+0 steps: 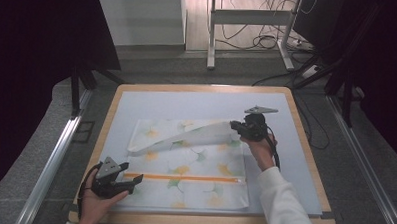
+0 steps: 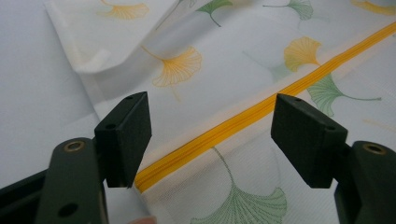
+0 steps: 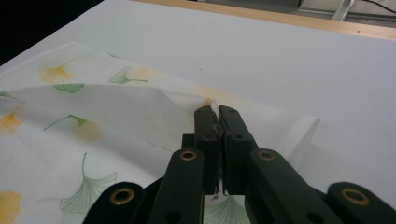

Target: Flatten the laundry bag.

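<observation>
A white mesh bag (image 1: 194, 167) printed with yellow and green ginkgo leaves lies flat on the table, an orange zipper (image 1: 184, 177) running across its near part. My right gripper (image 1: 234, 125) is shut on the bag's far right corner (image 3: 205, 105) and holds it lifted, so the top layer folds over toward the left. My left gripper (image 1: 136, 179) sits open at the bag's near left edge. In the left gripper view, its jaws stand wide on either side of the zipper's end (image 2: 154, 175), with nothing between them.
The bag rests on a pale blue-grey mat (image 1: 197, 102) covering a wooden-edged table (image 1: 305, 141). Behind the table stand a white desk frame (image 1: 250, 18) and floor cables (image 1: 269, 42).
</observation>
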Action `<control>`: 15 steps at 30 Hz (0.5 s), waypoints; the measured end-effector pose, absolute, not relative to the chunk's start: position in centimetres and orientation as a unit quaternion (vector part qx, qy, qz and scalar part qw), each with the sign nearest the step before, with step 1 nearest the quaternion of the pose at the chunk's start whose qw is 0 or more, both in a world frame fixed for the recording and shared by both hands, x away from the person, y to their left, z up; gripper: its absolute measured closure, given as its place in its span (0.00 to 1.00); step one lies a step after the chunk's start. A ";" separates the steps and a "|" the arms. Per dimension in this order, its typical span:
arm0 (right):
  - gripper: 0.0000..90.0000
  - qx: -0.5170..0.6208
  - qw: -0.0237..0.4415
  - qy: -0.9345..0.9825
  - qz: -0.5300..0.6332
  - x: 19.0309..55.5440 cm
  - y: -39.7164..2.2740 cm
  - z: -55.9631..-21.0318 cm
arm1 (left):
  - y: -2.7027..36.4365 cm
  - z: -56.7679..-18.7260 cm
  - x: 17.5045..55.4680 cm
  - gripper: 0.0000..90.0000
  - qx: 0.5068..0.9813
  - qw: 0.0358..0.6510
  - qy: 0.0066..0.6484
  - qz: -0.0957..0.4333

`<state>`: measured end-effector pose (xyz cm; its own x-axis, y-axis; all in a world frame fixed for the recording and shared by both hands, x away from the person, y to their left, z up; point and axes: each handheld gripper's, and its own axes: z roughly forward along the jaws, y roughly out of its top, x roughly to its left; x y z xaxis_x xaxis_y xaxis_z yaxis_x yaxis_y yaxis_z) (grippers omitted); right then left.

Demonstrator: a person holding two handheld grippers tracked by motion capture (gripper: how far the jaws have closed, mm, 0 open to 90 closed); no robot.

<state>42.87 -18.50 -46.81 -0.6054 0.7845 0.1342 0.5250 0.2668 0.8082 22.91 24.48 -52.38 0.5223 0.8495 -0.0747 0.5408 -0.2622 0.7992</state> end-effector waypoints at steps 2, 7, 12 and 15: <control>0.96 0.423 0.150 0.780 0.437 43.1 -18.5 -46.9 | 24.6 -52.4 22.9 0.32 0.772 0.407 0.450 0.189; 0.96 0.434 0.148 0.773 0.438 43.9 -18.8 -47.4 | 25.0 -52.3 22.8 0.32 0.768 0.408 0.454 0.193; 0.96 0.448 0.148 0.767 0.436 44.5 -19.5 -48.0 | 24.8 -52.3 22.8 0.32 0.770 0.406 0.453 0.194; 0.96 0.454 0.147 0.765 0.433 45.0 -19.7 -48.1 | 24.7 -52.3 22.8 0.32 0.771 0.406 0.451 0.194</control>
